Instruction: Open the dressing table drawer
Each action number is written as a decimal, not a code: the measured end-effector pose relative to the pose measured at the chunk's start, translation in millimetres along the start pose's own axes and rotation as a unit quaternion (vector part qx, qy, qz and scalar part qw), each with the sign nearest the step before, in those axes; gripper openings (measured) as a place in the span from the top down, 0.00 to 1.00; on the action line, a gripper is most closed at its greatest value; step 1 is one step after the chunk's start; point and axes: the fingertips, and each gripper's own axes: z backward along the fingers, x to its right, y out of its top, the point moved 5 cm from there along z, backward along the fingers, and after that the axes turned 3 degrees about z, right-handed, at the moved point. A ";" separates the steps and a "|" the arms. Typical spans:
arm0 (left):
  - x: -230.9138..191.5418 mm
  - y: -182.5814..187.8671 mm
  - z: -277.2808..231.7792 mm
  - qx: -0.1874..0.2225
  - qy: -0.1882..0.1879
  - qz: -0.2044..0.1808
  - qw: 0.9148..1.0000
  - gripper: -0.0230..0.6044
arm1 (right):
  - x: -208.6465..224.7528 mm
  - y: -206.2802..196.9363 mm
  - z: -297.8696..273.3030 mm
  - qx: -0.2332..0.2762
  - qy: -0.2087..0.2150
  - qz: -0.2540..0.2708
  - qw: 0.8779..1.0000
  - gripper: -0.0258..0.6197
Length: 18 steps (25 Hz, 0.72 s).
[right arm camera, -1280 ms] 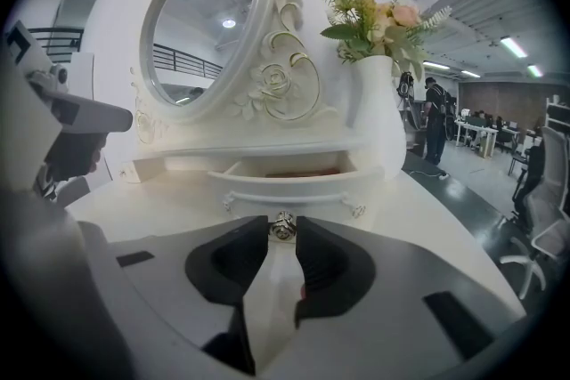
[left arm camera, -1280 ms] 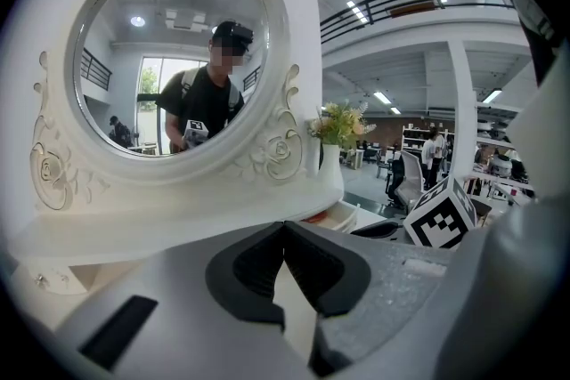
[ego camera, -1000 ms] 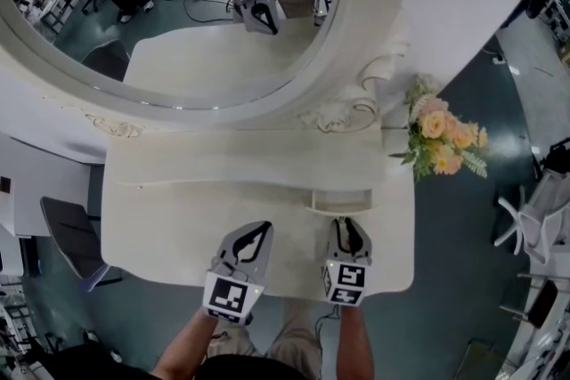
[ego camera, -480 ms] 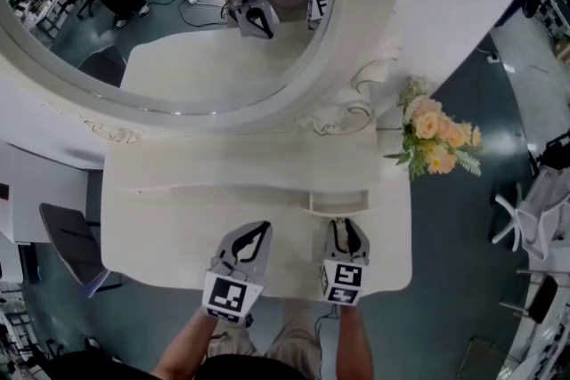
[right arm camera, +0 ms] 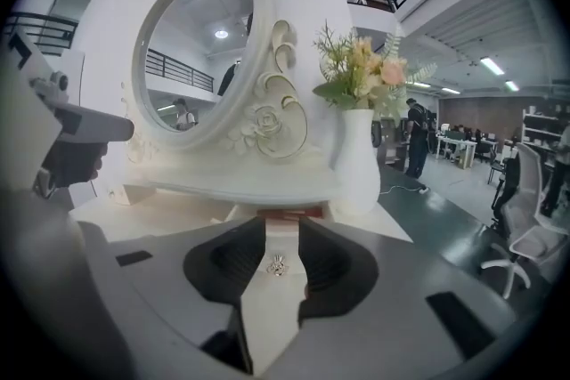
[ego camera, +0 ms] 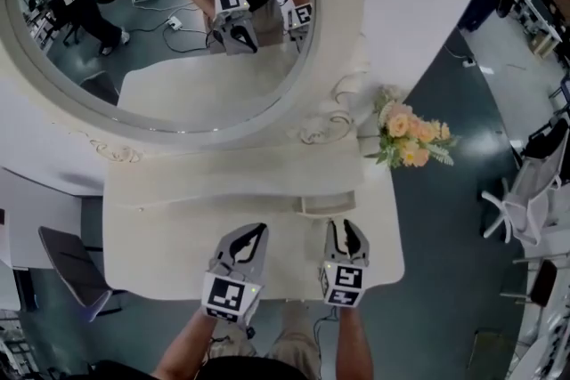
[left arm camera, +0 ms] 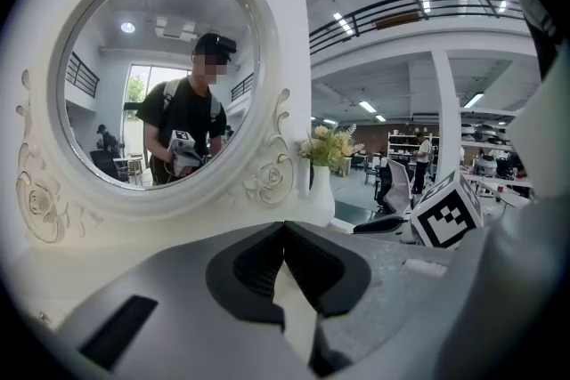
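Note:
The white dressing table (ego camera: 160,236) has a small drawer (ego camera: 334,206) under its raised shelf, pulled out a little. My right gripper (ego camera: 346,229) sits just in front of it. In the right gripper view the drawer front (right arm camera: 285,245) and its small metal knob (right arm camera: 278,265) lie in the gap of the right gripper (right arm camera: 282,225). Its jaws have just been opening and the pads stand off the knob. My left gripper (ego camera: 256,231) hovers over the tabletop to the left, with nothing in it. The left gripper (left arm camera: 284,227) has its tips together.
A big oval mirror (ego camera: 169,22) stands behind the shelf and reflects the person and both grippers. A white vase of flowers (ego camera: 405,138) stands at the table's right end. A dark chair (ego camera: 67,267) is at the left and an office chair (ego camera: 525,191) at the right.
Both grippers have risen slightly over the table's front. The right jaws stand a little wider. The drawer stays pulled out; the head view has shifted.

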 end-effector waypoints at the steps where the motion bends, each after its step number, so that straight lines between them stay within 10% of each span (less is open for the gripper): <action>1: 0.4 4.4 2.7 0.004 -0.004 -0.003 1.000 0.96 | -0.5 6.5 5.4 0.006 -0.005 0.000 1.000 0.78; 18: 10.4 75.4 76.1 0.101 -0.052 -0.052 0.992 0.96 | -46.7 98.3 116.0 0.100 -0.056 0.013 0.993 0.83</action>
